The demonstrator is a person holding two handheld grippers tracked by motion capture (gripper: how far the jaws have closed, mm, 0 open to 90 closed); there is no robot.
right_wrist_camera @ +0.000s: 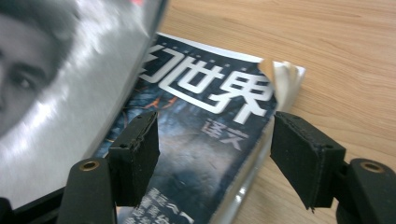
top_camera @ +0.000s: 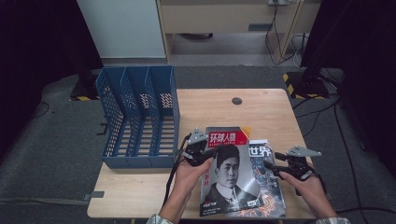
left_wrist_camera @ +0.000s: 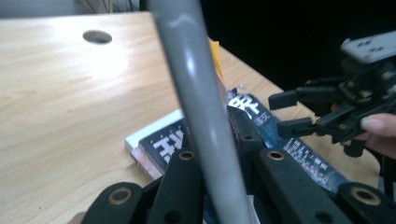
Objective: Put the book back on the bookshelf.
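Wooden table – grey carpet, dark curtains

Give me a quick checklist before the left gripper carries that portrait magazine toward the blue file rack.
1. Left gripper shut on the portrait magazine: ok, its jaws clamp the left edge in the left gripper view.
2. Magazine lifted off the stack: ok, its held edge is raised above the dark magazine.
3. Right gripper free of the load: ok, jaws open, one on each side of the dark magazine's corner, pads not pressing.
4. Blue file rack slots free: ok, all slots look empty.
5. Path to the rack: ok, bare table between.
6. Grip firmness: cannot tell.
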